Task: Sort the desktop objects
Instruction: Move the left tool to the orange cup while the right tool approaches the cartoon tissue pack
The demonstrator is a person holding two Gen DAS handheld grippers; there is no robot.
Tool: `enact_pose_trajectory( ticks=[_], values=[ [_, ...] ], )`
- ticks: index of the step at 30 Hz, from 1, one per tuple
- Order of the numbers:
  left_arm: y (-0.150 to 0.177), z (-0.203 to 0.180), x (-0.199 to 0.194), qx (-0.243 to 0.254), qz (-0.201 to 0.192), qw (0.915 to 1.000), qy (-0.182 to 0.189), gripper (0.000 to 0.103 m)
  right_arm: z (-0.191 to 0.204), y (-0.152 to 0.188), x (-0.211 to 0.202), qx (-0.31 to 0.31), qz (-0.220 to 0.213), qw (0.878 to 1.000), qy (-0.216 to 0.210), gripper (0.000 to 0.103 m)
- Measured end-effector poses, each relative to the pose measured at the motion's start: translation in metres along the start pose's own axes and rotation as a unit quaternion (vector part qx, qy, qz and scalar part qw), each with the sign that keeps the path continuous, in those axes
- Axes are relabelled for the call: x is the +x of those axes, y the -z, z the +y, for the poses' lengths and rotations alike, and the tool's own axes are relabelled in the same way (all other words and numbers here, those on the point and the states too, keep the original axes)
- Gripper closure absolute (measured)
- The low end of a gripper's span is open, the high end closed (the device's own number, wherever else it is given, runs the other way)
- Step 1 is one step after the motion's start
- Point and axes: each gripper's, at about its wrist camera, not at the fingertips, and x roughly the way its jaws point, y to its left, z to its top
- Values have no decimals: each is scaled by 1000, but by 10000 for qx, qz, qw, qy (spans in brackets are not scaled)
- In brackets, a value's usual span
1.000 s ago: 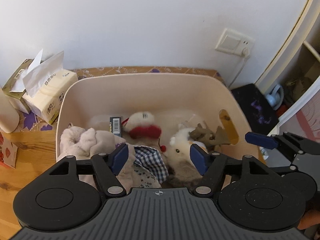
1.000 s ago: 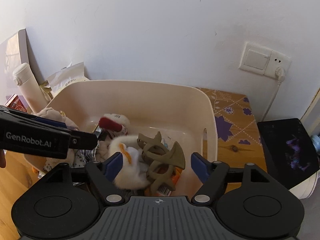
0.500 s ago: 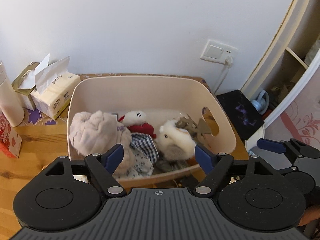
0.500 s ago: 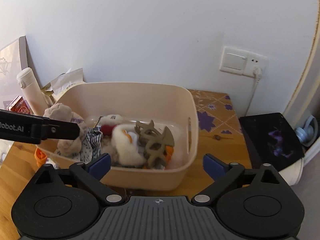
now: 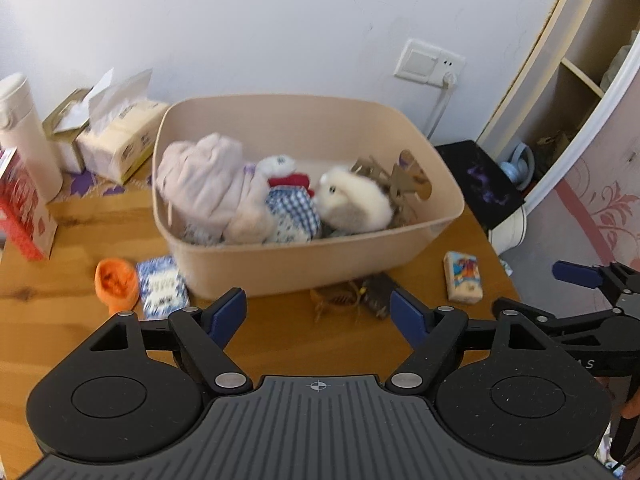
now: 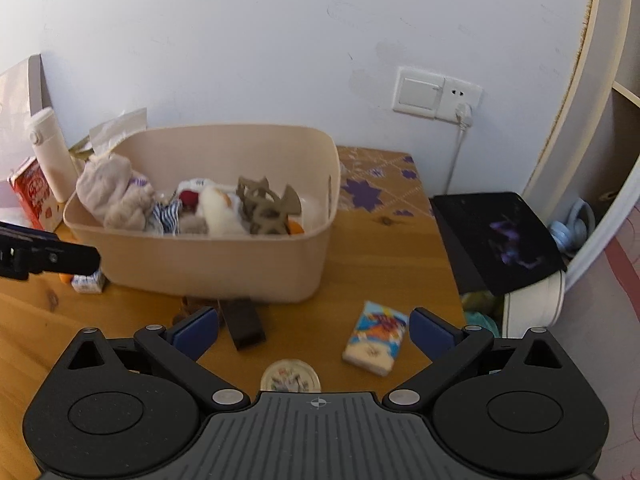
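A beige bin (image 5: 312, 268) (image 6: 208, 264) on the wooden table holds plush toys (image 5: 352, 200), a checked cloth (image 5: 290, 208) and a brown hair claw (image 6: 266, 206). Loose in front of it lie an orange sock (image 5: 116, 284), a blue-white packet (image 5: 162, 288), a brown hair claw (image 5: 336, 300), a black block (image 6: 244, 324), a colourful small pack (image 6: 376, 338) and a round tin (image 6: 290, 378). My left gripper (image 5: 318, 314) is open and empty, in front of the bin. My right gripper (image 6: 312, 328) is open and empty above the loose items.
A tissue pack (image 5: 120, 144), white bottle (image 5: 28, 136) and red carton (image 5: 22, 216) stand at the left. A wall socket with a cord (image 6: 436, 92) is behind. A black pad (image 6: 500, 236) lies past the table's right edge.
Both grippers have pulled back and up from over the bin, empty and open. The loose items in front of the bin have come into view.
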Motion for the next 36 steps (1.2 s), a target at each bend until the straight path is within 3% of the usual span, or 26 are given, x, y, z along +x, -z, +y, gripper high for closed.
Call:
enact_pose_trajectory(
  ticks=[16,36],
  values=[
    [32,38,7,69,312,9979,-569,23,-27,40,7,183,298,9991,224,0],
    [7,89,53,-118,461,9906,-1280,23,-55,26,77,390,711,9948,619,0]
  ],
)
